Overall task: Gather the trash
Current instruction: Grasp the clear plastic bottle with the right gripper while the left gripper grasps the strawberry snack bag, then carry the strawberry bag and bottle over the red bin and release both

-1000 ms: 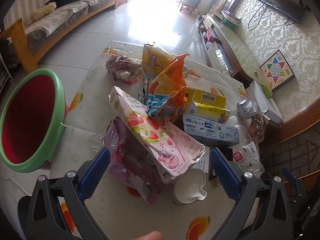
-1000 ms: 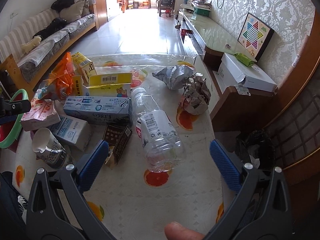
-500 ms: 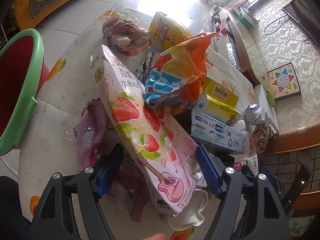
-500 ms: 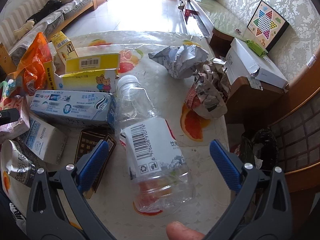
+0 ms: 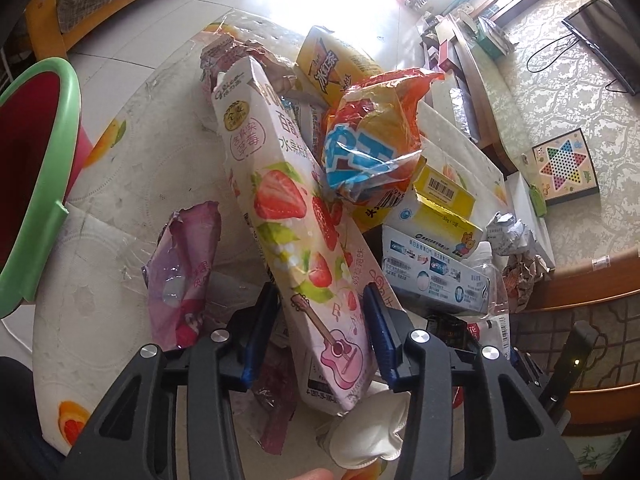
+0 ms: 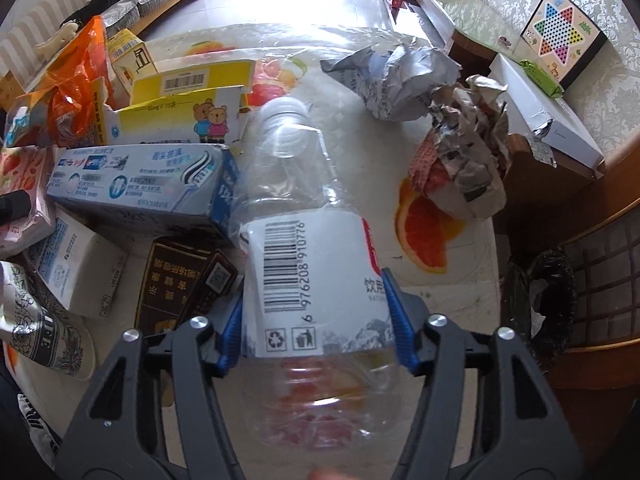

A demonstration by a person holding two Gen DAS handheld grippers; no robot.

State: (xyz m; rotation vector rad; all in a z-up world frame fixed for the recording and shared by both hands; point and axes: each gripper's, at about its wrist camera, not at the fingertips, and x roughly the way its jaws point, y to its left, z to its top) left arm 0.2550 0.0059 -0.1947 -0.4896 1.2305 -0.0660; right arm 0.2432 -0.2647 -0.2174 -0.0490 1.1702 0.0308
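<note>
Left hand-held gripper (image 5: pixel 320 328) has just been closing and now grasps a pink strawberry-printed carton (image 5: pixel 288 216); an orange crinkled snack bag (image 5: pixel 372 136) crowds its right. Right hand-held gripper (image 6: pixel 316 320) has just been closing and now clasps a clear plastic bottle (image 6: pixel 312 272), with a blue-white toothpaste box (image 6: pixel 140 184) touching its left.

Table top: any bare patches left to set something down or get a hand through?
Free: the strip of table between the green bin and the strawberry carton; also the cloth right of the clear bottle, below the crumpled newspaper. Crowded: the middle, where boxes, the orange bag and wrappers overlap.
</note>
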